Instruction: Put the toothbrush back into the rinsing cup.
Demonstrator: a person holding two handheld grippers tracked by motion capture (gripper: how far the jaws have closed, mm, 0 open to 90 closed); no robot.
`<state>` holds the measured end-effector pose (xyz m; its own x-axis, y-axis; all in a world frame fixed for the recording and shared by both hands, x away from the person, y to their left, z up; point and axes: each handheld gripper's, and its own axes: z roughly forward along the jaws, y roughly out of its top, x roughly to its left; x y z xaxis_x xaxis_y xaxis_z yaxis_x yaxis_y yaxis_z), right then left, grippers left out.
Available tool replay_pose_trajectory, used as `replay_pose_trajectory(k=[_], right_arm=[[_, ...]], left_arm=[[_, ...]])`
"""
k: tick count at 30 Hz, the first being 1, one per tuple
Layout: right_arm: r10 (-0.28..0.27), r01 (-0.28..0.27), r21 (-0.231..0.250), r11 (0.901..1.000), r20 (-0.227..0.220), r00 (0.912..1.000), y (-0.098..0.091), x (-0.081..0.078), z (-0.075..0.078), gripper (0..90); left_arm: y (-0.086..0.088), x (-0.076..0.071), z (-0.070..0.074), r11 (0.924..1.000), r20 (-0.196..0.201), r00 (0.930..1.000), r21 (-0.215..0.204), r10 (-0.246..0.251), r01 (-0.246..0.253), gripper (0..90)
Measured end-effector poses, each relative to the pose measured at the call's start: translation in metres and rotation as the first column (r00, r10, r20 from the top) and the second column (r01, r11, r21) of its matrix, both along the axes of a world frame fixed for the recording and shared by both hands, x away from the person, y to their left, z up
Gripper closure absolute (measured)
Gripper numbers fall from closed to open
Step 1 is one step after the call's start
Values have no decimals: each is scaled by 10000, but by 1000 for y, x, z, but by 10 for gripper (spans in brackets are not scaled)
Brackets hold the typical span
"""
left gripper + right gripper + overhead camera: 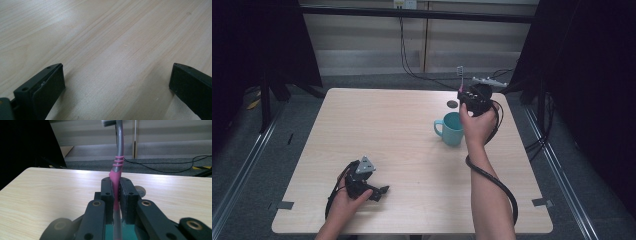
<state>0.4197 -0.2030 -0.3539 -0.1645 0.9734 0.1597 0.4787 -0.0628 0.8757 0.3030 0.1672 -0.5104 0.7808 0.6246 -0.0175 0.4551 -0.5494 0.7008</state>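
My right gripper point(460, 91) is raised above the far right of the table and shut on a pink and grey toothbrush point(459, 77), which stands upright with its bristle head on top. In the right gripper view the pink handle of the toothbrush point(118, 165) is pinched between the two pads of the gripper point(116, 186). A teal mug point(451, 128) stands on the table just below and in front of that hand. My left gripper point(382, 191) rests on the near left of the table, open, with bare wood between its jaws point(117, 82).
A small dark round disc point(452, 104) lies on the wooden table point(382, 125) behind the mug. Cables run across the grey floor point(412, 80) beyond the far edge. Black curtains hang at both sides.
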Motion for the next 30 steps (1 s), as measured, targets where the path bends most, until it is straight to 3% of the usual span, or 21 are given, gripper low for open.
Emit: replay_pose_trajectory(k=[13, 30], right_arm=[[43, -41, 134, 9999, -165, 9999, 5, 11, -18, 827], [40, -32, 205, 9998, -351, 9994, 5, 7, -42, 826]], left_arm=[[0, -1, 0, 10000, 1, 10000, 13, 14, -14, 0], [0, -1, 0, 10000, -29, 10000, -22, 31, -31, 0]])
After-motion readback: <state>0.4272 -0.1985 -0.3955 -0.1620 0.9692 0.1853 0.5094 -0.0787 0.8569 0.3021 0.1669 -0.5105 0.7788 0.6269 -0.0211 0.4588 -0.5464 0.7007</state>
